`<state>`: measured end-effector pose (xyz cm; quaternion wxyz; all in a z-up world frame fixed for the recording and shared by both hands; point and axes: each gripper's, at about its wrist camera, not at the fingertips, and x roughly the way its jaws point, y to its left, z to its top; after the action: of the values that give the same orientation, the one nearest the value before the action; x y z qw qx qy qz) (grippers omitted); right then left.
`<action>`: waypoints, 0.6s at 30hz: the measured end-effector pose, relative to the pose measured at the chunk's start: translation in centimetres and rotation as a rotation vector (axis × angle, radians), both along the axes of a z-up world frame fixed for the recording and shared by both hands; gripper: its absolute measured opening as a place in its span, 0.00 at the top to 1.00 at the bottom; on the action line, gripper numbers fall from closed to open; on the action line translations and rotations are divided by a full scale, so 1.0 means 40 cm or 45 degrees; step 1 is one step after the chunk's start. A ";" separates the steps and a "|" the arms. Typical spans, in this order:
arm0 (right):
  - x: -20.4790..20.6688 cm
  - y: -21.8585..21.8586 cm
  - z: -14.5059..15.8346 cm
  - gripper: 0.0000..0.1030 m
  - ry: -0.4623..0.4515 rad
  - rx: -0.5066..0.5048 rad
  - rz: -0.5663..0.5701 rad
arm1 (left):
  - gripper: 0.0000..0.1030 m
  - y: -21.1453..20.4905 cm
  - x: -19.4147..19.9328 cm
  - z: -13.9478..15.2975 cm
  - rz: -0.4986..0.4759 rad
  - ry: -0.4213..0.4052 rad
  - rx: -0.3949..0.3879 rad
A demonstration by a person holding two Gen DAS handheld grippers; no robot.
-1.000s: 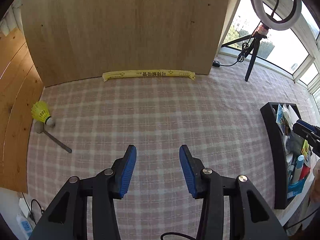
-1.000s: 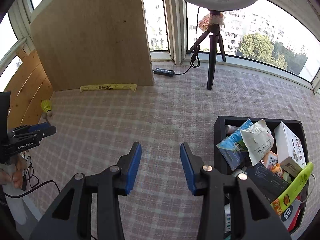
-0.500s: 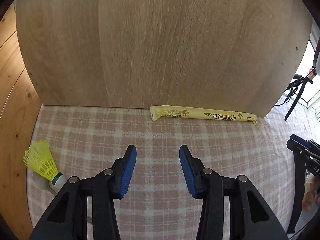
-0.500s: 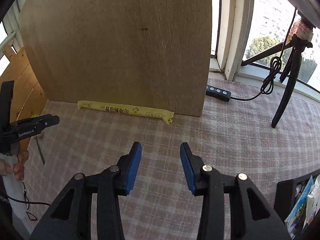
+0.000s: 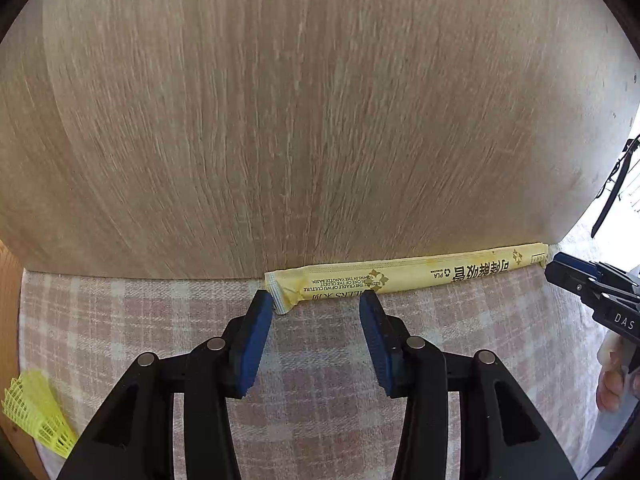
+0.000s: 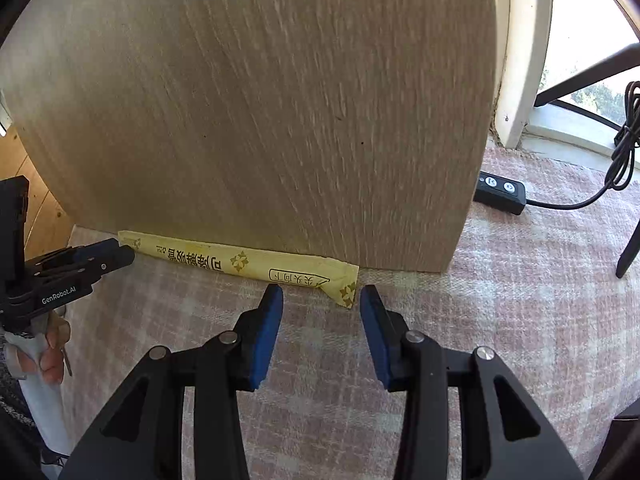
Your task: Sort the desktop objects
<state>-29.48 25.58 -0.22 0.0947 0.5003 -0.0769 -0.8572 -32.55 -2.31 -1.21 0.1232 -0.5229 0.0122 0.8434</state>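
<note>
A long yellow paper sleeve with printed characters [image 5: 404, 276] lies on the checked cloth along the foot of an upright wooden board [image 5: 304, 120]. My left gripper [image 5: 316, 304] is open, its tips astride the sleeve's left end. My right gripper [image 6: 322, 298] is open, its tips astride the sleeve's right end [image 6: 248, 262]. Each gripper shows in the other's view: the right one [image 5: 592, 292] at the sleeve's far end, the left one [image 6: 80, 260] likewise. Neither grips anything.
A yellow shuttlecock [image 5: 36, 416] lies at the cloth's left edge by a wooden wall. A black cable remote [image 6: 500, 192] and tripod legs [image 6: 628, 248] stand to the right of the board, near the window.
Both grippers have moved forward and down toward the board, from well back on the cloth to the two ends of the yellow sleeve. Both stayed open.
</note>
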 end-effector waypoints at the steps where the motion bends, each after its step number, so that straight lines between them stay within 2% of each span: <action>1: -0.003 -0.005 -0.004 0.62 -0.001 0.005 0.006 | 0.54 0.000 -0.002 -0.002 -0.002 0.006 0.007; 5: -0.016 -0.016 -0.010 0.62 0.018 0.022 0.028 | 0.52 0.003 -0.016 -0.007 0.001 0.006 0.048; 9: -0.028 -0.016 -0.014 0.61 0.014 -0.023 0.038 | 0.52 0.029 -0.027 -0.012 -0.023 0.005 0.073; 15: -0.028 -0.033 -0.011 0.60 0.010 -0.013 0.110 | 0.50 0.083 -0.010 -0.015 -0.105 0.028 0.024; 18: -0.019 -0.016 -0.010 0.60 0.000 -0.041 0.106 | 0.50 0.090 0.003 -0.021 -0.128 0.003 0.043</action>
<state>-30.25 24.94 -0.63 0.1381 0.5015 -0.0698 -0.8512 -32.44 1.30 -2.05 0.1745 -0.5184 0.0243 0.8368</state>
